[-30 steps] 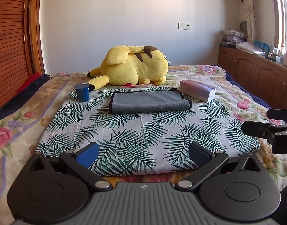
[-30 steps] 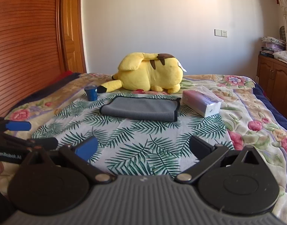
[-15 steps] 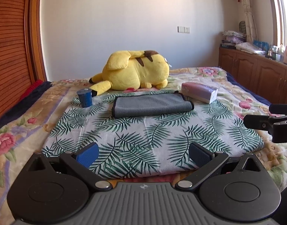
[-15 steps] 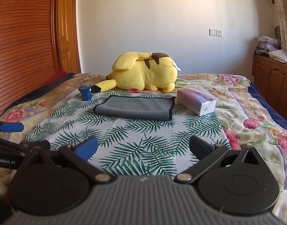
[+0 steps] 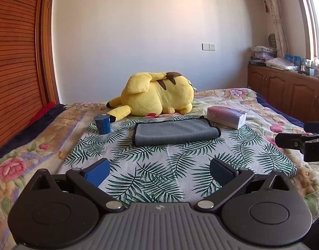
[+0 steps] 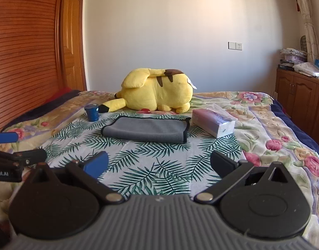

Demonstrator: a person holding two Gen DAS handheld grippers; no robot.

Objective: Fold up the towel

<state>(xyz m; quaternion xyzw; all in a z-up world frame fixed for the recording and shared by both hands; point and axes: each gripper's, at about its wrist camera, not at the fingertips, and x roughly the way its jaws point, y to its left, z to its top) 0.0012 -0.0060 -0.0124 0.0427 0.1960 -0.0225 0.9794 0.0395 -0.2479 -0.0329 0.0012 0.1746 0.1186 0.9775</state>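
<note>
Item: grey towel, black-edged, apparently already doubled over once, lying flat on a palm-leaf cloth spread across the bed. Position: straight ahead of both grippers and well apart from them, its long axis running left to right across the line of approach. Left gripper: fingers spread wide, holding nothing, low over the near edge of the cloth. Right gripper: fingers likewise released and empty, at about the same height. Each gripper shows at the edge of the other's view, so the two sit side by side; neither appears clearly nearer the towel. The towel's left short end falls toward the left gripper, the black-edged right end toward the right. Neighbours: blue cup off the towel's left end, pink tissue box near its right end, yellow plush toy just behind. Judgement: any further fold would call for both grippers to travel forward first.
</note>
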